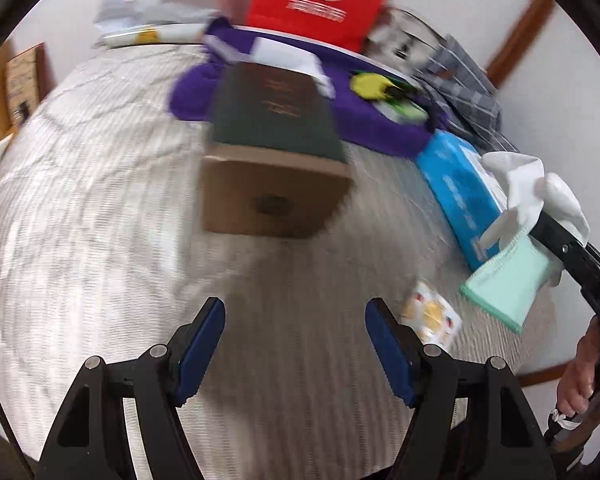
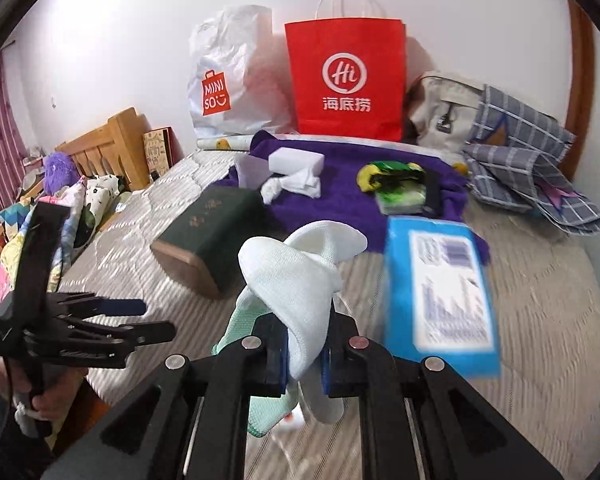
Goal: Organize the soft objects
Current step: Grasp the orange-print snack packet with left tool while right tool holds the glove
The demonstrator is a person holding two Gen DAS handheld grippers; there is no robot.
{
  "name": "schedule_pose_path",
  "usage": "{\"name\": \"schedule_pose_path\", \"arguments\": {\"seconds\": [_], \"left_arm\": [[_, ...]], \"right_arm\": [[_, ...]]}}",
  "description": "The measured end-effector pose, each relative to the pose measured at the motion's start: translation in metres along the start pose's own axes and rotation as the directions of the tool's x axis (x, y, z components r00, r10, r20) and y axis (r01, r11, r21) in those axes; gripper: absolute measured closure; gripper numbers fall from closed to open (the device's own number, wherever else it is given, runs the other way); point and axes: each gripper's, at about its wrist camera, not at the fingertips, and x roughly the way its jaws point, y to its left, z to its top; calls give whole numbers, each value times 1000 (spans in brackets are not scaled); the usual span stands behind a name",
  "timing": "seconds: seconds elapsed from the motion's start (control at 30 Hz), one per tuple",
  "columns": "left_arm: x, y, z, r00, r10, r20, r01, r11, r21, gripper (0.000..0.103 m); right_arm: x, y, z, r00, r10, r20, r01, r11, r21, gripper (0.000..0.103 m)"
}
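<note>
Gripping a bundle of soft cloths, a white knitted one (image 2: 300,280) over a mint-green one (image 2: 268,408), the right gripper (image 2: 304,364) had its blue-padded jaws pressed together on the fabric at the lower centre of the right wrist view. In the left wrist view the same bundle (image 1: 528,216) hung at the right edge, above the quilted grey-white bedspread (image 1: 100,240). The left gripper (image 1: 296,344) sat at the bottom of its own frame with its jaws spread wide and nothing between them. A dark green box with a brown end (image 1: 272,156) lay at the centre of that frame, a purple fleece blanket (image 2: 340,196) behind it. A flat blue packet (image 2: 440,292) lay at the right, and a red paper bag (image 2: 346,80) stood at the upper centre beside a white plastic bag (image 2: 228,76).
</note>
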Motion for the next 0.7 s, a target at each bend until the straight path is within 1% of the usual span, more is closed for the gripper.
{"name": "schedule_pose_path", "arguments": {"seconds": [0.07,0.17,0.27,0.37,0.43,0.53,0.7], "left_arm": [[5,-15,-4,1000,-20,-2,20,999,44,33],[15,-29,-5,997,-68,-27,69,995,77,33],[21,-43,-5,996,-81,-21,83,990,113,31],[25,-62,-1,995,-101,-20,103,977,186,31],[28,-71,0,994,-100,-33,105,968,226,31],[35,-85,0,996,-72,-56,85,950,299,31],[42,-101,-5,996,-39,-77,66,915,398,30]], "right_arm": [[-10,-4,-13,1000,1,3,-1,1000,2,91],[-20,-11,-30,1000,8,5,-8,1000,16,91],[-29,-20,-46,1000,4,2,-4,999,34,91],[-33,-30,-62,1000,13,-14,-12,998,69,91],[-34,-35,-72,1000,10,-24,-8,997,82,91],[-32,-43,-82,999,-3,-41,7,995,97,91],[-28,-57,-95,997,-20,-81,30,992,124,91]]}}
